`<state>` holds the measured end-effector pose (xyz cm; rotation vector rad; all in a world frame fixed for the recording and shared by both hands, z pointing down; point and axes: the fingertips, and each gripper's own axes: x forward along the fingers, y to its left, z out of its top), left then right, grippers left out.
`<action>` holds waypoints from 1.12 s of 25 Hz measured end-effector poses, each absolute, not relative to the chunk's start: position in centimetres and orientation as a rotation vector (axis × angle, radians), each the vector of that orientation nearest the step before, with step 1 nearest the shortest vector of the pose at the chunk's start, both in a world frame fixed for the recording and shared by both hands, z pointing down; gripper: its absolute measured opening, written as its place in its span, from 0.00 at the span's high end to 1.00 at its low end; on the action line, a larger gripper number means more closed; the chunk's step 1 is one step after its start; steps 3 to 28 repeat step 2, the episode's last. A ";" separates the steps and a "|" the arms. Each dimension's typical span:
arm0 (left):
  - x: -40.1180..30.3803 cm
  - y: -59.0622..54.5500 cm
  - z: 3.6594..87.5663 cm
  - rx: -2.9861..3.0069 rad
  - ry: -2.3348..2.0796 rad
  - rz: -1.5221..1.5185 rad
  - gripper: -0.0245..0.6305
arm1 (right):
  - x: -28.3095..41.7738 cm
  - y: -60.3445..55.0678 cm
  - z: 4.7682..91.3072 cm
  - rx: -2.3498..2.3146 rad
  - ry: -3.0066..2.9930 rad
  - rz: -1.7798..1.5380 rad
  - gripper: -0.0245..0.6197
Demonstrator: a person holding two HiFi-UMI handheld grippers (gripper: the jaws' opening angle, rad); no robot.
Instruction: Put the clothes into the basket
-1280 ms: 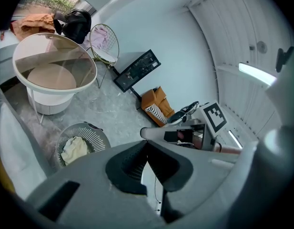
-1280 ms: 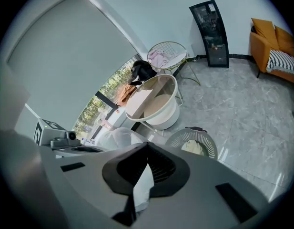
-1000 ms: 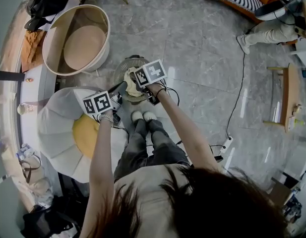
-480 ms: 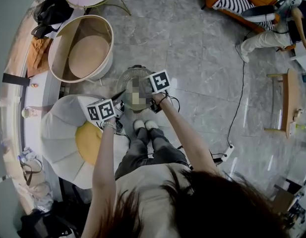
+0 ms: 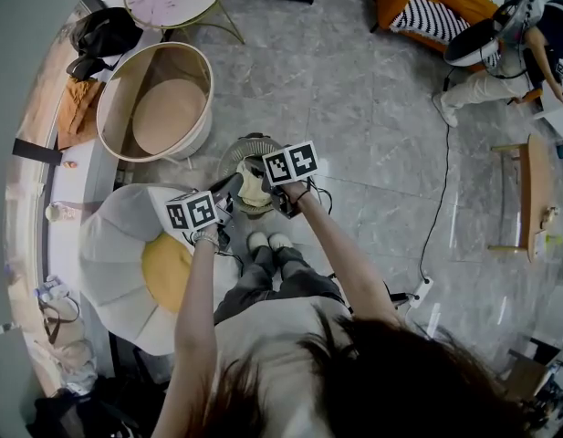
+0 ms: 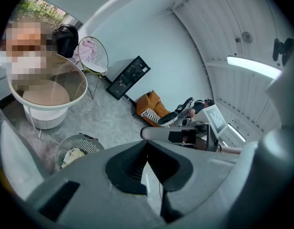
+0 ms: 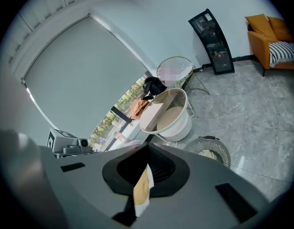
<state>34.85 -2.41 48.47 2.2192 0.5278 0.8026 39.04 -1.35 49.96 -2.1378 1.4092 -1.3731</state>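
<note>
Right gripper view: the right gripper (image 7: 147, 148) has its fingers pressed together on a strip of cream cloth (image 7: 142, 190), which hangs out of the pinch toward 6 o'clock. Beyond the jaws, at about 3 o'clock, the round slatted basket (image 7: 223, 151) stands on the grey floor with a cream garment (image 7: 207, 154) lying inside it. At 12 o'clock from the jaws stands a large beige tub (image 7: 174, 124).

In the left gripper view, the left gripper (image 6: 147, 143) has its fingers closed tip to tip. I cannot make out whether any cloth is caught between them. The basket and its cream garment show at about 9 o'clock.

In the head view both grippers point at the basket's near rim, the left from 7 o'clock and the right from 4 o'clock. A cream bundle (image 5: 253, 184) shows between their tips. Whether it hangs from the jaws or lies in the basket I cannot tell. A white petal-shaped seat (image 5: 108, 245) lies at 8 o'clock.
</note>
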 end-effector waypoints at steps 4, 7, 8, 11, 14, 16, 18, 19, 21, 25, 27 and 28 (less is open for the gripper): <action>34.7 -2.4 48.3 2.219 0.523 0.799 0.95 | 38.8 -1.1 49.7 -2.132 1.409 -1.373 0.95; 34.7 -2.4 48.3 2.219 0.523 0.799 0.95 | 38.8 -1.1 49.7 -2.132 1.409 -1.373 0.95; 34.7 -2.4 48.3 2.219 0.523 0.799 0.95 | 38.8 -1.1 49.7 -2.132 1.409 -1.373 0.95; 34.7 -2.4 48.3 2.219 0.523 0.799 0.95 | 38.8 -1.1 49.7 -2.132 1.409 -1.373 0.95; 34.7 -2.4 48.3 2.219 0.523 0.799 0.95 | 38.8 -1.1 49.7 -2.132 1.409 -1.373 0.95; 34.7 -2.4 48.3 2.219 0.523 0.799 0.95 | 38.8 -1.1 49.7 -2.132 1.409 -1.373 0.95; 34.7 -2.4 48.3 2.219 0.523 0.799 0.95 | 38.8 -1.1 49.7 -2.132 1.409 -1.373 0.95; 34.7 -2.4 48.3 2.219 0.523 0.799 0.95 | 38.8 -1.1 49.7 -2.132 1.409 -1.373 0.95; 34.7 -2.4 48.3 2.219 0.523 0.799 0.95 | 38.8 -1.1 49.7 -2.132 1.409 -1.373 0.95; 34.7 -2.4 48.3 2.219 0.523 0.799 0.95 | 38.8 -1.1 49.7 -2.132 1.409 -1.373 0.95; 34.7 -2.4 48.3 2.219 0.523 0.799 0.95 | 38.8 -1.1 49.7 -2.132 1.409 -1.373 0.95; 34.7 -2.4 48.3 2.219 0.523 0.799 0.95 | 38.8 -1.1 49.7 -2.132 1.409 -1.373 0.95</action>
